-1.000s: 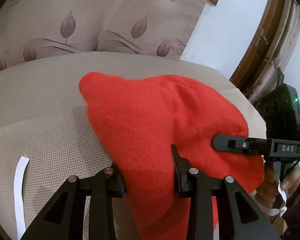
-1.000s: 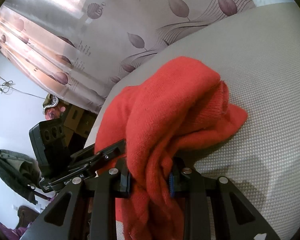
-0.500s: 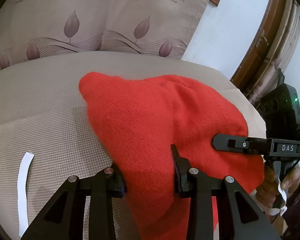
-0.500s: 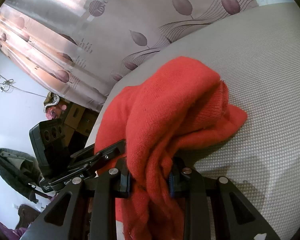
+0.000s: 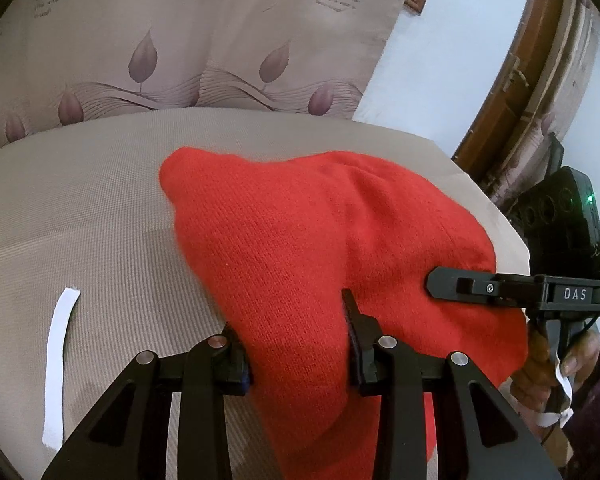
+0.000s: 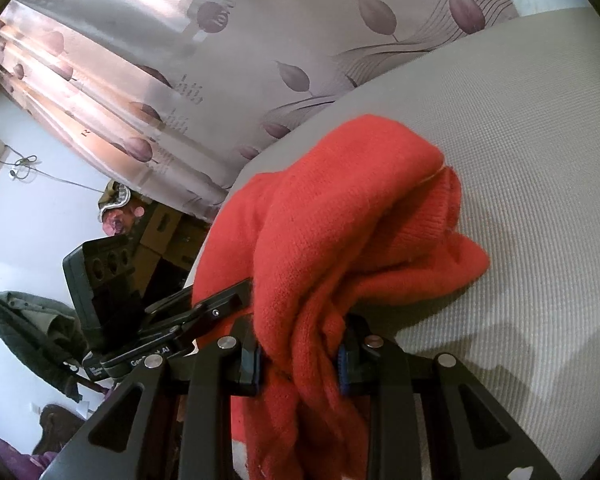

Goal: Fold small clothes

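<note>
A beige cushion [image 5: 80, 220] carries a red knit [image 5: 320, 248] spread toward its right edge. The left gripper [image 5: 296, 344] grasps the knit's near hem, cloth bunched between its jaws. The right gripper [image 6: 300, 356] is clenched on a twisted bundle of it.

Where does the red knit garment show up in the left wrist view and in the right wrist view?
Left wrist view: red knit garment fills the centre, running down between the jaws.
Right wrist view: it is bunched at centre, hanging between the jaws.
Shared landmark: the leaf-print curtain behind the beige cushion.
</note>
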